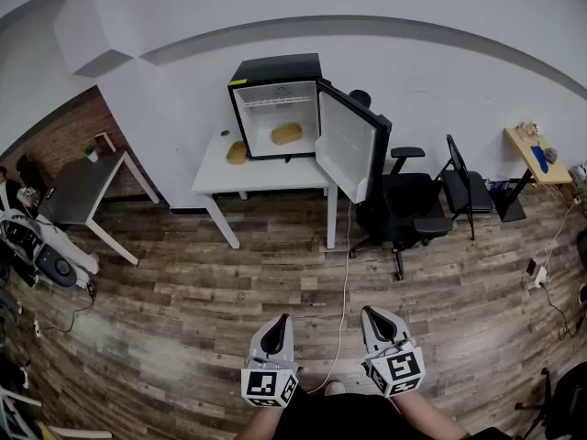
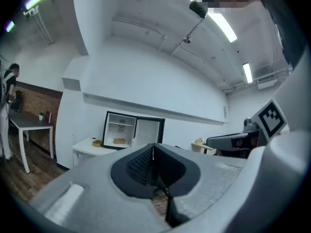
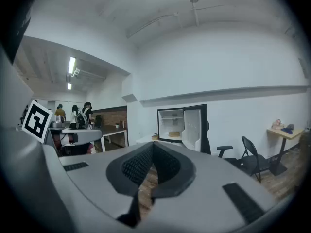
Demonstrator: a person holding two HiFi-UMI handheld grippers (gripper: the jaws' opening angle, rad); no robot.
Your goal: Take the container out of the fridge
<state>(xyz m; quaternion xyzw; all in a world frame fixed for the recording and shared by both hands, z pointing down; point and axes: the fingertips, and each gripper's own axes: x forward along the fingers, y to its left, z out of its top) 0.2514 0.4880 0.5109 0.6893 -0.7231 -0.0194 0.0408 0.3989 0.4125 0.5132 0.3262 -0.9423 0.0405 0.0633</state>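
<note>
Far ahead of both jaws, container (image 1: 286, 133) is sitting inside open fridge (image 1: 275, 67). Left gripper (image 1: 278, 324) and right gripper (image 1: 374, 314) are hanging clenched, empty. Likely light, stiff; pinching its 2 long sides looks best.

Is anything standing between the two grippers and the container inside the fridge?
Nothing visible does. The fridge door is open, the container lies inside, and only wooden floor with a thin cable separates it from the left gripper and the right gripper.
</note>
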